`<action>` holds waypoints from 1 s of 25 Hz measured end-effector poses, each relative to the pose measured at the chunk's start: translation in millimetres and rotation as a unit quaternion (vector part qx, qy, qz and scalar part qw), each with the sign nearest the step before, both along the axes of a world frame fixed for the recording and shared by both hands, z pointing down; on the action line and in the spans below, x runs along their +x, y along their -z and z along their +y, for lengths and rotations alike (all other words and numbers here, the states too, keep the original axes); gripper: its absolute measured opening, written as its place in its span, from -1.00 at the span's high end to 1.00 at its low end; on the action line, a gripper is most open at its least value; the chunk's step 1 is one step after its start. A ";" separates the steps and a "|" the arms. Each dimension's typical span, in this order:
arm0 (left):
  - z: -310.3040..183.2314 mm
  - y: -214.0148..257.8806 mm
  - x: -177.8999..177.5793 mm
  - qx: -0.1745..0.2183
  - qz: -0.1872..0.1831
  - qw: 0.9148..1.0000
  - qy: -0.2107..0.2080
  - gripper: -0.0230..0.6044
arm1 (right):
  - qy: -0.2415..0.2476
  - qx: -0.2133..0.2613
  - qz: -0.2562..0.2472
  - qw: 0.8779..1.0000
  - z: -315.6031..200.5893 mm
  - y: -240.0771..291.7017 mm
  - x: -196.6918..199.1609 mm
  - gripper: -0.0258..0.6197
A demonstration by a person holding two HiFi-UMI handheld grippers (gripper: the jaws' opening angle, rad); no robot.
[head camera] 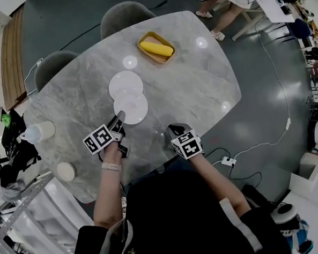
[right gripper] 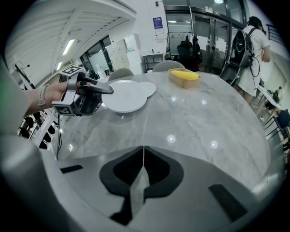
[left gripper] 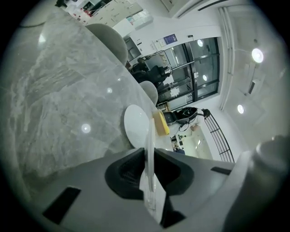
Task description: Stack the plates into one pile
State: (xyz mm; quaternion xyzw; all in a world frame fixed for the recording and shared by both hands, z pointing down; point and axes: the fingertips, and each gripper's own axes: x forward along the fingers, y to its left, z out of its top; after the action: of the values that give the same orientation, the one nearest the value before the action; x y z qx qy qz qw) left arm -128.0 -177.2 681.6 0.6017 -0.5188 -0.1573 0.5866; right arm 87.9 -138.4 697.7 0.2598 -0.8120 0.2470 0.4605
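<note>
Two white plates lie on the grey marble table (head camera: pixel 204 83). The farther plate (head camera: pixel 125 84) rests flat. The nearer plate (head camera: pixel 132 107) overlaps its edge, and my left gripper (head camera: pixel 120 116) is shut on its near rim. In the left gripper view that plate (left gripper: pixel 149 133) runs edge-on between the jaws of the left gripper (left gripper: pixel 148 153), with the other plate (left gripper: pixel 135 123) beyond it. My right gripper (head camera: pixel 172 131) hangs over the table's near edge. Seen in its own view, the right gripper (right gripper: pixel 143 150) is shut on nothing, and the held plate (right gripper: pixel 123 97) is ahead to its left.
A yellow tray (head camera: pixel 156 47) with a yellow thing in it stands at the far side. A white bottle (head camera: pixel 39 131) and a small white cup (head camera: pixel 66 171) stand at the table's left end. Two grey chairs (head camera: pixel 124 13) are tucked in along the far left edge.
</note>
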 end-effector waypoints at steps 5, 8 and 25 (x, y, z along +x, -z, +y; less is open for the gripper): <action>-22.4 -5.9 -15.7 0.004 0.009 1.000 0.014 0.77 | -0.023 -0.007 0.006 1.000 -1.5 -2.3 6.9 0.86; -32.8 -9.8 -22.7 0.003 0.016 1.000 0.026 0.77 | -0.034 -0.009 0.010 0.999 -1.6 -3.0 12.4 0.86; -81.9 -21.2 -48.9 -0.002 -0.051 0.998 0.035 0.78 | -0.057 -0.019 0.029 0.998 -2.8 -9.4 21.2 0.86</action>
State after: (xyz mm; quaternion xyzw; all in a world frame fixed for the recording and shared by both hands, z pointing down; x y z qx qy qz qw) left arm -176.9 -259.1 702.8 0.5895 -0.5691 -0.1455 0.5545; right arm 109.1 -141.3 707.0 0.3036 -0.7775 0.2808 0.4738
